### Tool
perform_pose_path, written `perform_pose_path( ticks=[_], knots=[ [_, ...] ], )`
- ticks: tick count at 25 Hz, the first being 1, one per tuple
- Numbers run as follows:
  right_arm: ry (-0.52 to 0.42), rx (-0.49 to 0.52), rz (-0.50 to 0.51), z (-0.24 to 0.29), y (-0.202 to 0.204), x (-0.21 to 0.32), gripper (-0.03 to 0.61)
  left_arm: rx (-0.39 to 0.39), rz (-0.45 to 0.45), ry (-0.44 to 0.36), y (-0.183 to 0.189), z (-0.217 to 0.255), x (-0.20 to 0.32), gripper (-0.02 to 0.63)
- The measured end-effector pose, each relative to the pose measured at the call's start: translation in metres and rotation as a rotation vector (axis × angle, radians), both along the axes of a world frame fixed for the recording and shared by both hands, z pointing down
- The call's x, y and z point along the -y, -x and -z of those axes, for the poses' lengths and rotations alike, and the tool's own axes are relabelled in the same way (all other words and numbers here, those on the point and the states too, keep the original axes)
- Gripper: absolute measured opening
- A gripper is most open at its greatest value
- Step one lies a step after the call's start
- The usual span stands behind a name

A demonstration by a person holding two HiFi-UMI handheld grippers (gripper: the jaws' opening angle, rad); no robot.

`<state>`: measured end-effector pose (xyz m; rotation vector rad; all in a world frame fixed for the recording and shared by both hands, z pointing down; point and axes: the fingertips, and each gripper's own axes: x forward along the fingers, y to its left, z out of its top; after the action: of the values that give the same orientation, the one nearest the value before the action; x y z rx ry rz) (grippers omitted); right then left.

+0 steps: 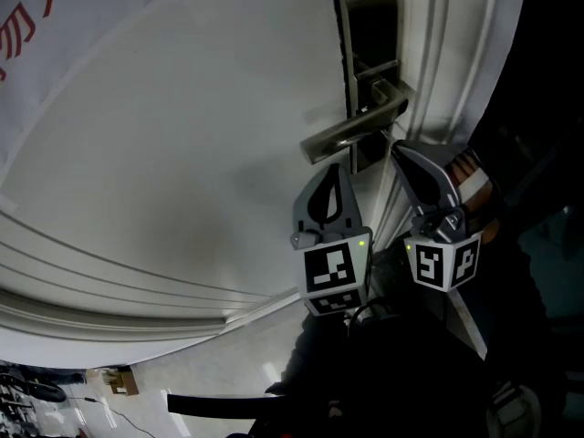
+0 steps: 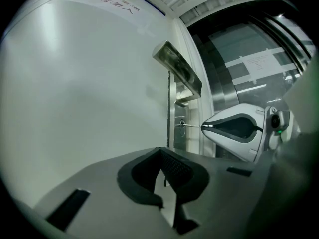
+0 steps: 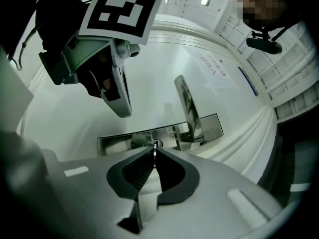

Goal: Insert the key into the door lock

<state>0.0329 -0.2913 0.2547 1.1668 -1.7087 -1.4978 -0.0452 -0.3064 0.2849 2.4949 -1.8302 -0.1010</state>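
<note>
Right gripper view: right gripper (image 3: 154, 153) pinches key (image 2: 193, 125) at lock (image 2: 181, 127) (left gripper (image 2: 160, 152), jaws together)

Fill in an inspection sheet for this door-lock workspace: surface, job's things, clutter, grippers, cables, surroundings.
Surface: white door, with a paper notice on it.
Job's things: the key points at the keyhole in the lock plate, which also carries the lever handle. How far the key is in cannot be told.
Clutter: small brown item on the floor, too small to name.
Grippers: right claw shut on the key. Left claw shut, nothing in it, apart from the lock.
Cables: what looks like a dark cable behind the left claw.
Surroundings: glass panel beside the door.
</note>
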Motion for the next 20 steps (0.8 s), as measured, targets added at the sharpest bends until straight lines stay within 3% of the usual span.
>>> perform_pose_path(
  ticks=[12, 20],
  knots=[
    [0.013, -0.051, -0.032, 0.0022, 0.0038, 0.0015, 0.014, -0.03, -0.026, -0.004, -0.0005, 0.0019, 0.001, 0.002],
    [0.015, -0.077, -0.062, 0.0037, 0.0047, 0.002, 0.013, -0.005, -0.032, 0.002, -0.0006, 0.0032, 0.0017, 0.002]
  ],
)
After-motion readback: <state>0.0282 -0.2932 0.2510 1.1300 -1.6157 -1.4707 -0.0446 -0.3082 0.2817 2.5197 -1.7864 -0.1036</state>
